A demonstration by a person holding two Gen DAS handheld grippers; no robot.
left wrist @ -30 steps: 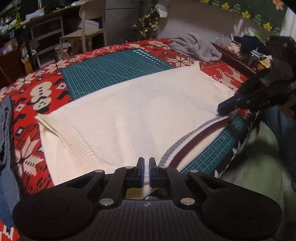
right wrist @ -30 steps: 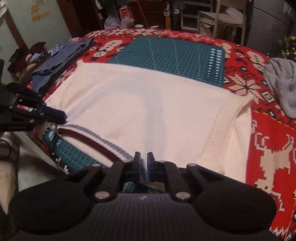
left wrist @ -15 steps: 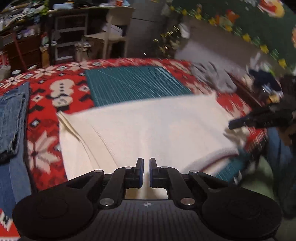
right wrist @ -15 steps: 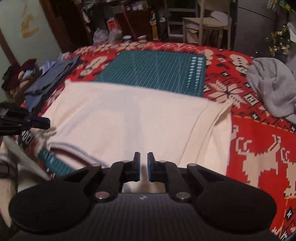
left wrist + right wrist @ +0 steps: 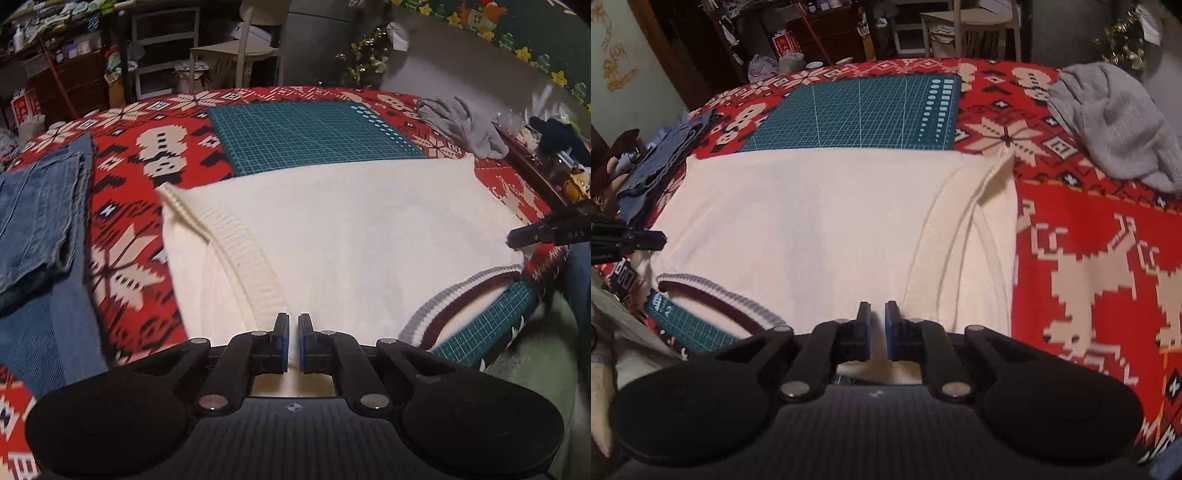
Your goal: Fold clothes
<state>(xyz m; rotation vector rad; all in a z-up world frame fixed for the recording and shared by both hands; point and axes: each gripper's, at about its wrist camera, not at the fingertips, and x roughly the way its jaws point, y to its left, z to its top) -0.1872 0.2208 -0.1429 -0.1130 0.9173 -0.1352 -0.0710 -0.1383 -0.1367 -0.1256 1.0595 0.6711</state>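
Observation:
A cream sweater (image 5: 351, 236) lies flat on the red patterned tablecloth (image 5: 122, 206), its grey and maroon striped collar (image 5: 461, 291) at the near edge. One ribbed sleeve is folded inward on the left. My left gripper (image 5: 291, 325) hovers shut over the sweater's near edge, with nothing visibly pinched. In the right wrist view the sweater (image 5: 812, 229) fills the middle, and my right gripper (image 5: 877, 314) is shut above its near edge. Each gripper shows in the other's view, the right gripper (image 5: 511, 240) and the left gripper (image 5: 663, 238), tips together at the sweater's sides.
Folded jeans (image 5: 37, 221) lie at the left, also seen as a blue stack (image 5: 661, 162). A crumpled grey garment (image 5: 1115, 122) sits at the back right. A green cutting mat (image 5: 314, 133) lies beyond the sweater. Chairs and shelves stand behind the table.
Both grippers have slid outward along the near edge, away from the collar, and rolled slightly. Both stayed shut. The sweater has not moved.

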